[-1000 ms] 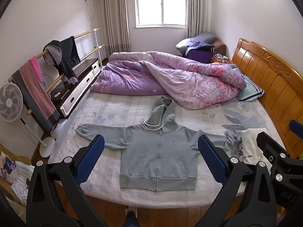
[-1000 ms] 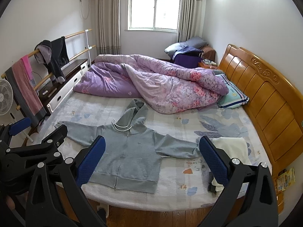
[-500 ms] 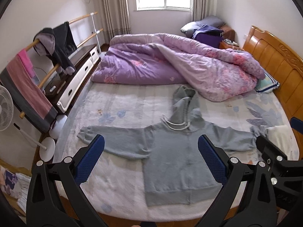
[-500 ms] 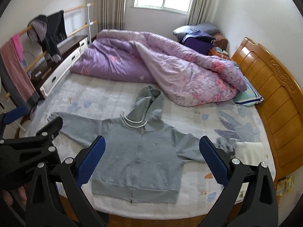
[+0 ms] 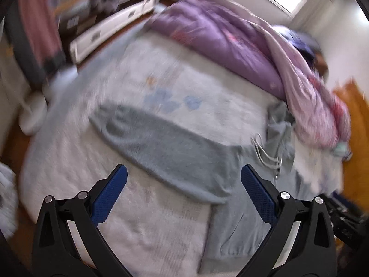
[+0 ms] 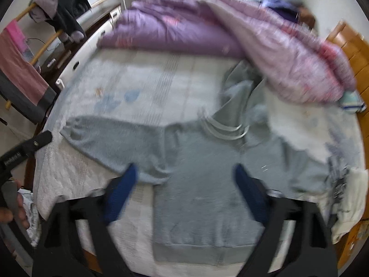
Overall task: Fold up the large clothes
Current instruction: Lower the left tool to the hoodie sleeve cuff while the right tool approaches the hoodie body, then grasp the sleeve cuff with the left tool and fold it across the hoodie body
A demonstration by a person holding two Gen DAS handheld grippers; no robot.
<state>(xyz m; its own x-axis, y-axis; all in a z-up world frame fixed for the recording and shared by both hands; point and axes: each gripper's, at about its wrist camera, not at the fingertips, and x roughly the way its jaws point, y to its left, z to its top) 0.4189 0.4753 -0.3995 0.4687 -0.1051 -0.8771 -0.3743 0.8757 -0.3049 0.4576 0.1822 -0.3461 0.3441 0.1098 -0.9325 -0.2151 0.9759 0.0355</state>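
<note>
A grey zip hoodie (image 6: 203, 184) lies flat and face up on the bed, sleeves spread, hood toward the quilt. In the left wrist view its left sleeve (image 5: 166, 147) lies just beyond my left gripper (image 5: 182, 184), which is open and empty above it. My right gripper (image 6: 184, 184) is open and empty over the hoodie's chest. Both views are motion blurred.
A purple and pink quilt (image 6: 207, 30) is heaped at the back of the bed. A white garment (image 6: 348, 205) lies at the right edge by the wooden headboard (image 6: 355, 55). A rack with hanging clothes (image 6: 25, 69) and a white cabinet stand left of the bed.
Both grippers have moved forward and down toward the bed. The left one has swung left over the sleeve; the right one is now over the chest. The hoodie has not moved.
</note>
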